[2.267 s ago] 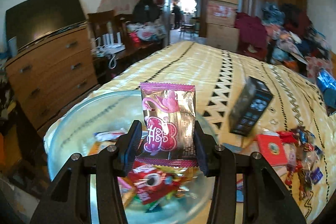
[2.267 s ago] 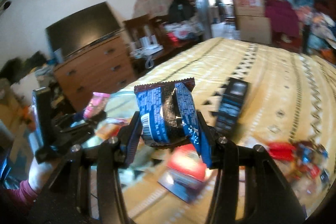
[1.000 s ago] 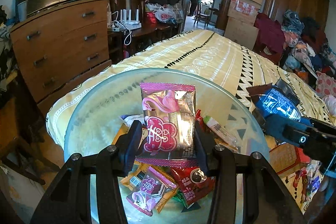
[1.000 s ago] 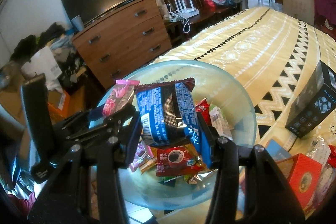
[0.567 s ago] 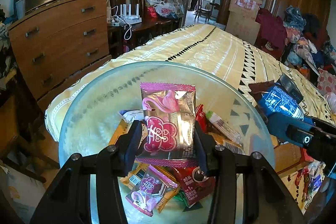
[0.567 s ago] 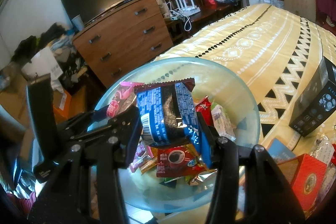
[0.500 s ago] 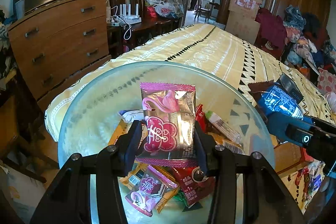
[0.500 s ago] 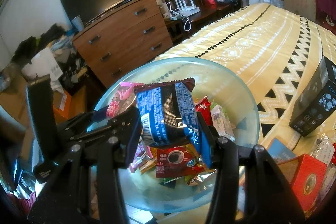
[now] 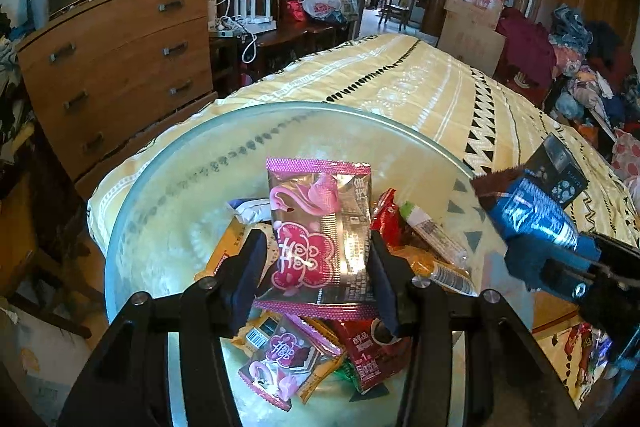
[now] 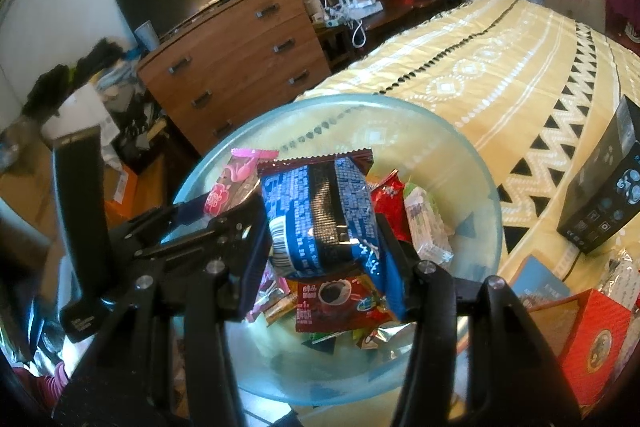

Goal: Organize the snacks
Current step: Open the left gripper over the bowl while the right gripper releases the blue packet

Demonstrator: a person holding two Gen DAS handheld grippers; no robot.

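You have a heap of snacks in the glass bowl (image 9: 132, 227) already, your left claw (image 9: 318, 269) clamped on the pink packet (image 9: 320, 223) and your right claw (image 10: 322, 259) on the blue packet (image 10: 320, 215) above it, unreleased, while a red box (image 10: 592, 343) and loose packets wait on the bed (image 10: 500, 75) at right.

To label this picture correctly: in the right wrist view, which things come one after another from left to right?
Left gripper with pink packet → blue packet → glass bowl's right rim → red box → black box.
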